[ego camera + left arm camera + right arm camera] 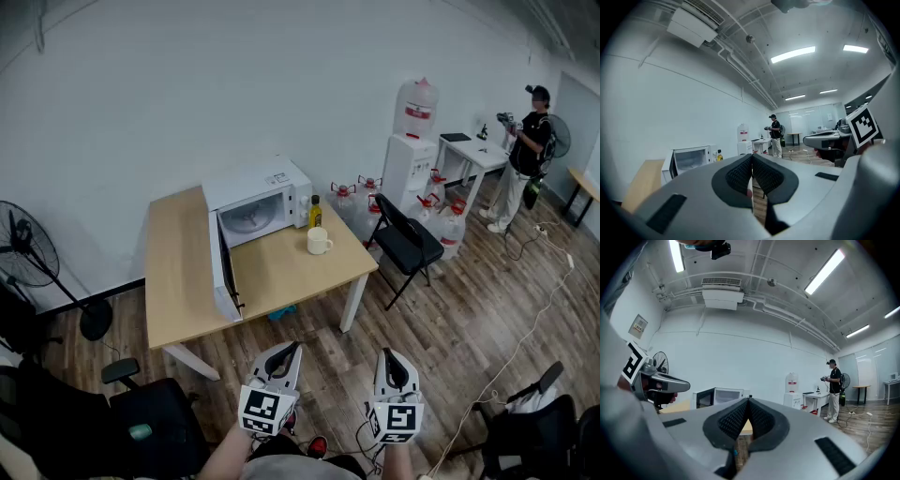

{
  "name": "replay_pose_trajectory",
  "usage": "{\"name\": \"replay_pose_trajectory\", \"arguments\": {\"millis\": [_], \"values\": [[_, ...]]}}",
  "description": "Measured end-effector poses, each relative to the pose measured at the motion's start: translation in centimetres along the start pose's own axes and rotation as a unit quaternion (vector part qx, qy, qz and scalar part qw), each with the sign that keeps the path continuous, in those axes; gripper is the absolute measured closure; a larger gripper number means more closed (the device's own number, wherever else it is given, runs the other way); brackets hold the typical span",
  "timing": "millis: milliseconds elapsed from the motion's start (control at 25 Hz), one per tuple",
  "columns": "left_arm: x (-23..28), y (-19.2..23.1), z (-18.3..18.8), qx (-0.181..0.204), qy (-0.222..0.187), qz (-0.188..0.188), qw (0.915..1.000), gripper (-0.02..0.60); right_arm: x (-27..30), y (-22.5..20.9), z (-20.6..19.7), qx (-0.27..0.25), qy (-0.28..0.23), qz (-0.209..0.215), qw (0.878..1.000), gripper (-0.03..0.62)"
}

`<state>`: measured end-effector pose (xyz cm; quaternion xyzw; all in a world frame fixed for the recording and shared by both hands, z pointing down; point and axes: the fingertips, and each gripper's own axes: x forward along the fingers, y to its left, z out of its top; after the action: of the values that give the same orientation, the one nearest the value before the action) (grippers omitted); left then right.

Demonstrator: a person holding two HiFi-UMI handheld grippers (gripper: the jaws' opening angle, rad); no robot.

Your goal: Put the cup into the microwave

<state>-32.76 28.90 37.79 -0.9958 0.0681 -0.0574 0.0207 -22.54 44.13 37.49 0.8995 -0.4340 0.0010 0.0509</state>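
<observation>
Two tools closed and empty, left tool (284, 354) and right tool (391, 361), well short of the light wooden counter (178, 272) | small white ceramic cup (319, 241) stands there beside the open white microwave (255, 208) | we judge it light, rigid, breakable (grip rim or handle) | only head view shows the cup; gripper views show pads (739, 176) meeting
</observation>
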Motion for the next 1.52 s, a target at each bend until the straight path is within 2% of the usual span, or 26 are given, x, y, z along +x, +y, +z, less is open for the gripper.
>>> {"name": "replay_pose_trajectory", "arguments": {"millis": [280,440,760,1120,1520], "values": [[0.8,-1.4,-0.4,-0.005,0.001,-0.009,1.0000,0.557,-0.5,-1.1,-0.3,0.010,-0.003,0.002,1.000,0.577],[1.6,-1.9,-0.1,-0.002,-0.004,-0.013,0.9999,0.557,-0.9,-2.2,-0.5,0.008,0.002,-0.011,1.000,0.577],[6.6,-3.7,-0.2,0.000,-0.001,-0.043,0.9991,0.557,0.2,-6.1,-1.7,0.016,0.012,-0.039,0.999,0.577],[16.2,-4.0,0.2,-0.001,0.002,-0.064,0.9980,0.557,6.9,-11.5,-2.9,0.019,0.019,-0.046,0.999,0.577],[28.4,-0.5,1.3,-0.014,0.016,-0.037,0.9991,0.557,19.1,-17.3,-2.8,0.023,0.028,-0.012,0.999,0.577]]}}
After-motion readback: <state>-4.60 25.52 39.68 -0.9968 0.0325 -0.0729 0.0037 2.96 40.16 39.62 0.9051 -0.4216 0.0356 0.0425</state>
